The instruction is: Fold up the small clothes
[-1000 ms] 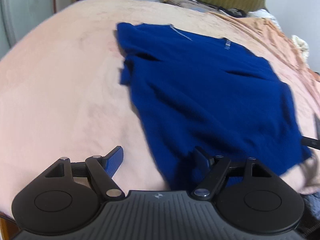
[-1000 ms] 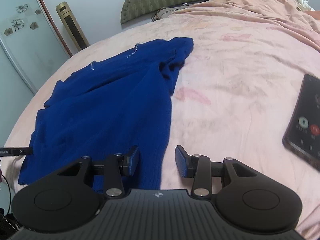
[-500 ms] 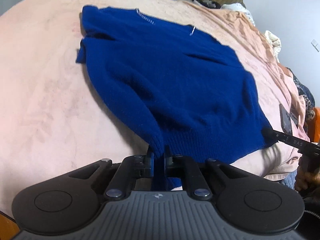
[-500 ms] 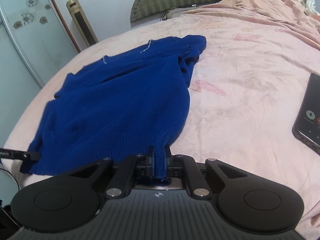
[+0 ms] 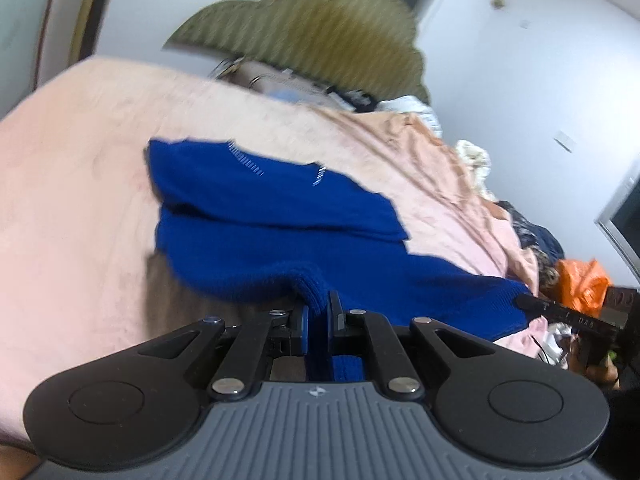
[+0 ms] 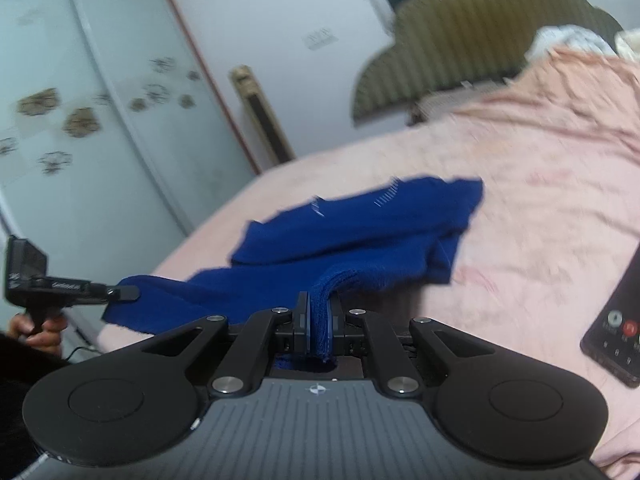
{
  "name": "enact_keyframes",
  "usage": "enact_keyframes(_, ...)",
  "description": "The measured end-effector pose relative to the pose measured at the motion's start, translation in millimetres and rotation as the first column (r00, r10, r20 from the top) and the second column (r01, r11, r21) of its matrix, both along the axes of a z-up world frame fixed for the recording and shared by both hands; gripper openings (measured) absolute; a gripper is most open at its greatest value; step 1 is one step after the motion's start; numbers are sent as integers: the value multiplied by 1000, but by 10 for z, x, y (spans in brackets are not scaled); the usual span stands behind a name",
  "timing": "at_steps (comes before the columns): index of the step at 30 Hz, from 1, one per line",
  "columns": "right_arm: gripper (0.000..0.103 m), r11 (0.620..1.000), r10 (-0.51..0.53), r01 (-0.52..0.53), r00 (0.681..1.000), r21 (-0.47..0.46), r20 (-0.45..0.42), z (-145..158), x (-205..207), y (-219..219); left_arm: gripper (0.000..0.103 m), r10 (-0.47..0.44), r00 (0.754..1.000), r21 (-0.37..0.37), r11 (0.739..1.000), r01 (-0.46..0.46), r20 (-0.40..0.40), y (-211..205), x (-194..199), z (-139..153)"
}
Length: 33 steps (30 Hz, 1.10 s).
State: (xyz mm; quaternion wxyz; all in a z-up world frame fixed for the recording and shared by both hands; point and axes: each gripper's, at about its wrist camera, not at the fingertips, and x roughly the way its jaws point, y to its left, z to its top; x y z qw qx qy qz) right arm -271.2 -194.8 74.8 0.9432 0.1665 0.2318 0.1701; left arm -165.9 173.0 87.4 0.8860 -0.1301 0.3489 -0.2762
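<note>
Now both hem corners are lifted toward 12 o'clock: left gripper [image 5: 318,320] and right gripper [image 6: 319,320] fingers pinching the blue sweater [image 5: 280,216], starting the fold.

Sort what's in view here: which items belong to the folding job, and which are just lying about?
Part of the job:
- blue sweater, hem lifted off the bed
- left claw, shut on the hem
- right claw, shut on the hem
- pink bedspread, the work surface

Lying about:
- phone
- orange bag
- crumpled bedding
</note>
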Motion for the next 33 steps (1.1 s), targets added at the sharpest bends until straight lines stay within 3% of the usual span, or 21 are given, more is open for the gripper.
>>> enact_keyframes(5, 9, 999, 41, -39, 996, -27, 80, 186, -174, 23, 8, -37, 998, 63, 997, 35, 46, -95, -58, 40)
enact_keyframes(8, 5, 1000, 17, -18, 997, 16, 75, 178, -67, -35, 8, -12, 1000, 58, 998, 11, 19, -145, 91, -3)
enact_keyframes(12, 2, 1000, -6, 7, 998, -9, 61, 137, 136, 12, 8, -1, 1000, 68, 998, -1, 20, -205, 222, -13)
enact_keyframes(14, 3, 995, -86, 87, 996, -44, 21, 64, 273, -18, 8, -10, 1000, 82, 997, 9, 14, -243, 248, -29)
enact_keyframes(15, 15, 995, -101, 100, 994, -28, -30, -14, 346, -80, 8, -15, 1000, 94, 995, 14, 14, -255, 243, -39)
enact_keyframes(16, 17, 995, -103, 104, 991, 2, -88, -115, 396, -137, 8, -17, 1000, 105, 994, 15, 16, -260, 232, -53)
enact_keyframes(19, 20, 998, -30, 44, 970, 51, -243, -451, 437, -201, 8, -23, 1000, 111, 994, 22, 2, -247, 223, -105)
enact_keyframes(21, 31, 997, 12, 12, 952, 75, -305, -630, 376, -193, 8, -28, 1000, 105, 994, 29, -12, -237, 235, -131)
enact_keyframes(25, 36, 992, -6, 52, 924, 111, -383, -904, 251, -197, 8, -50, 999, 100, 994, 52, -14, -262, 275, -146)
enact_keyframes(28, 37, 992, 6, 43, 924, 118, -381, -1011, 281, -18, 8, -58, 998, 101, 993, 60, -25, -306, 325, -157)
enact_keyframes(29, 35, 994, 11, 31, 931, 109, -365, -996, 318, 46, 8, -59, 998, 105, 993, 61, -23, -319, 326, -154)
enact_keyframes(31, 8, 997, -13, 41, 936, 71, -353, -959, 392, 124, 8, -60, 998, 108, 992, 61, -12, -334, 309, -136)
enact_keyframes(33, 10, 996, -37, 61, 947, 64, -319, -889, 483, 102, 8, -49, 999, 105, 993, 49, 4, -318, 295, -115)
